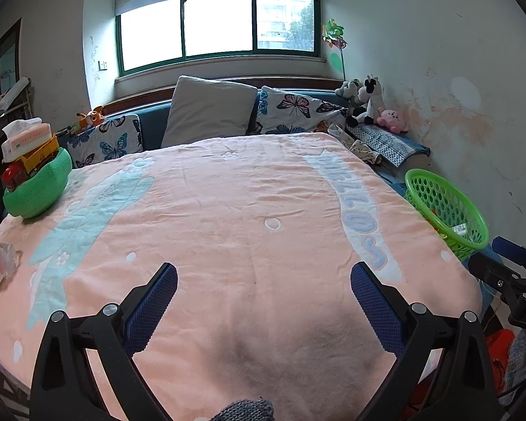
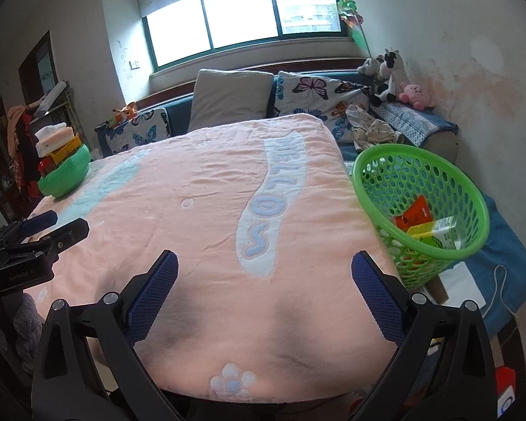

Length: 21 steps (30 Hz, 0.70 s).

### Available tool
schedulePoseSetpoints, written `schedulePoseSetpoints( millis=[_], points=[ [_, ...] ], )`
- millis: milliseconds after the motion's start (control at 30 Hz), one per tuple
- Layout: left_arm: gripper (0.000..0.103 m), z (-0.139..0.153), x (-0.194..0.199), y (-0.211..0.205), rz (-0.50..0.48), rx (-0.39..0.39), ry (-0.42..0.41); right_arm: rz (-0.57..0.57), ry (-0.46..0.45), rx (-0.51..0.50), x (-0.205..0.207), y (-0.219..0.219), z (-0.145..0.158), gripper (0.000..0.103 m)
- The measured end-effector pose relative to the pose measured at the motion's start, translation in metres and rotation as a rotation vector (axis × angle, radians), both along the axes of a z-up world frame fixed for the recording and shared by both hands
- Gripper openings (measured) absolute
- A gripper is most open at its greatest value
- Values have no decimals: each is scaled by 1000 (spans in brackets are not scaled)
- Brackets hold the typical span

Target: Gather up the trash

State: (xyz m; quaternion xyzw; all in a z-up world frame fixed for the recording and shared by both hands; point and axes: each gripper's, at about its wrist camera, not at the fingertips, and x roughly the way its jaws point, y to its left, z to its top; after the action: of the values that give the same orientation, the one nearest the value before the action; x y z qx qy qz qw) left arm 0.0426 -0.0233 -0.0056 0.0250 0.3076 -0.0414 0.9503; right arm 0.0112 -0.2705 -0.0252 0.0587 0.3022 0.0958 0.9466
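Note:
A crumpled clear plastic wrapper (image 1: 0, 269) lies on the pink blanket (image 1: 228, 210) at its near left edge. A green perforated basket (image 2: 420, 207) stands at the blanket's right side, holding an orange packet (image 2: 415, 212) and a small carton (image 2: 438, 233); the basket (image 1: 445, 207) also shows in the left wrist view. My left gripper (image 1: 263, 280) hovers open over the blanket's near middle, nothing between its fingers. My right gripper (image 2: 264, 270) is open too, above the near edge, left of the basket. Each gripper appears at the edge of the other's view.
A green bowl-shaped cushion (image 1: 38, 186) at the far left holds a toy truck and a tissue box (image 1: 24, 137). Pillows (image 1: 210, 108) and plush toys (image 1: 368, 101) line the headboard under the window. Crumpled cloth (image 2: 371, 129) lies behind the basket. A white cable (image 2: 501, 287) runs along the blue mat.

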Motion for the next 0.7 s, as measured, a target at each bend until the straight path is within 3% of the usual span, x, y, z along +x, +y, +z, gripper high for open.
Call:
schedulePoseSetpoints(
  millis=[700],
  points=[
    [96, -2, -5, 4, 29, -1, -1, 11, -2, 2, -1, 3, -1, 99]
  ],
)
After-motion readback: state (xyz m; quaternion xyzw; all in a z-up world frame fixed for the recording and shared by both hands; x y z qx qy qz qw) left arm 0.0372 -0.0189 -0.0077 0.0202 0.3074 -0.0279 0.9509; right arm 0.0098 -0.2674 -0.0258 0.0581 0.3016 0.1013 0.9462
